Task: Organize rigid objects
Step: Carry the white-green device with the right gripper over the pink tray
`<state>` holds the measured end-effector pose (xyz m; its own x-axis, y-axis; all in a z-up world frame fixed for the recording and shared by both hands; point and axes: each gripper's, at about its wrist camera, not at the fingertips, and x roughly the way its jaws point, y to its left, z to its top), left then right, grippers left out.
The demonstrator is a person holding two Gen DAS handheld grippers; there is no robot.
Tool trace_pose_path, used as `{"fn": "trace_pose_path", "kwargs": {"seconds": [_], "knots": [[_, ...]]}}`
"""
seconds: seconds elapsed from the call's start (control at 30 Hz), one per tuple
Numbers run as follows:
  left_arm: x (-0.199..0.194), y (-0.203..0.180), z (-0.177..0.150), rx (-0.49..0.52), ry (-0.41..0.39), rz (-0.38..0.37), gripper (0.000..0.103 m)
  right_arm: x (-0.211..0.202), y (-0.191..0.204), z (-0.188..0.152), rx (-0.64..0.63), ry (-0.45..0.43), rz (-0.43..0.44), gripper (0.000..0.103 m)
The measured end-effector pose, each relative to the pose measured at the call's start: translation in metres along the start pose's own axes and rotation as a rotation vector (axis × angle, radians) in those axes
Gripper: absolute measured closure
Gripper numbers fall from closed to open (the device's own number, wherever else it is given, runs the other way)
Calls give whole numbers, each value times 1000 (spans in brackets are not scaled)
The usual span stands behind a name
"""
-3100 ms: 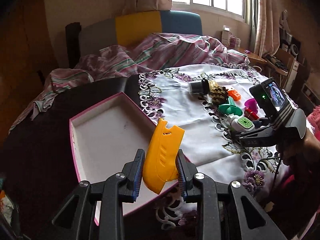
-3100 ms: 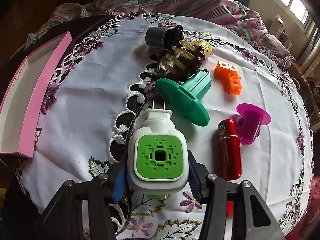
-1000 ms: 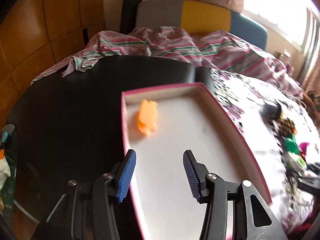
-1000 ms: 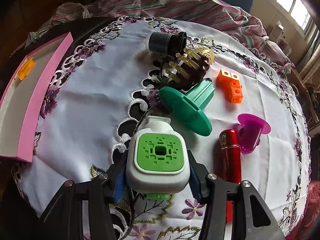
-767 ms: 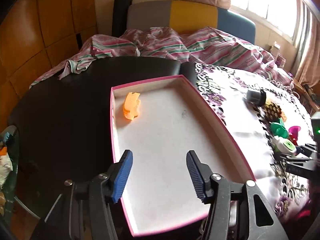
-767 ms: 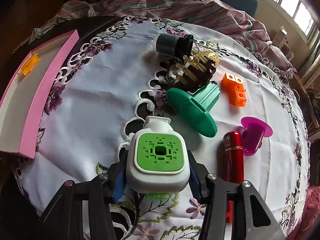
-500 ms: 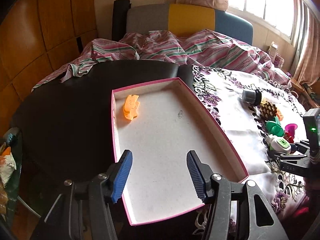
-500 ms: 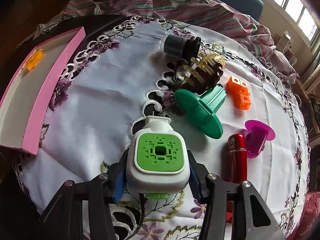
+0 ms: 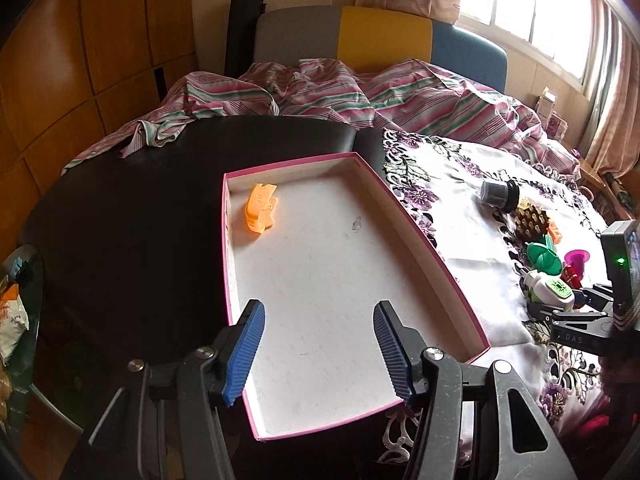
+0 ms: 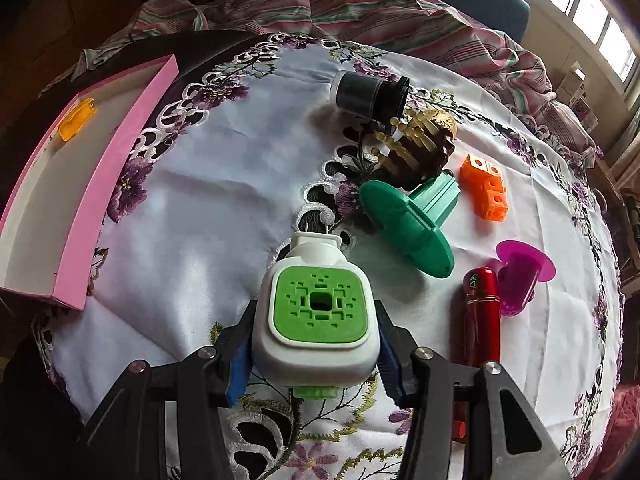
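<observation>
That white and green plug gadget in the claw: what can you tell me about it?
The plug gadget has a glossy white plastic body, rounded and squarish, with a matte green face patterned with small slots around a square centre hole. A narrower white neck on its far end carries two thin metal prongs, and a small green tab sticks out of the near end. The right claw is shut on its two sides and holds it face-up over the tablecloth. Whether its underside touches the cloth cannot be told.

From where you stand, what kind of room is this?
Probably a bedroom or living room at home: a rumpled striped blanket, a curtained window, and an embroidered floral tablecloth on the table.
</observation>
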<state>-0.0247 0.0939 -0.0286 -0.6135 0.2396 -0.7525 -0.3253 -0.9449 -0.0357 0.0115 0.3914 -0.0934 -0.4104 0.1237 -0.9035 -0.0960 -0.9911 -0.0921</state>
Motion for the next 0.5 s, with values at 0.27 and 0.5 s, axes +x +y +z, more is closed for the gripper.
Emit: {"fn": "trace_pose_path", "kwargs": {"seconds": [0.27, 0.5], "knots": [[-3, 10, -2, -25, -6, -4, 45, -1, 5, 1, -2, 1, -1, 51], [-6, 23, -4, -54, -11, 3, 45, -31, 19, 15, 52, -90, 61, 51]]}}
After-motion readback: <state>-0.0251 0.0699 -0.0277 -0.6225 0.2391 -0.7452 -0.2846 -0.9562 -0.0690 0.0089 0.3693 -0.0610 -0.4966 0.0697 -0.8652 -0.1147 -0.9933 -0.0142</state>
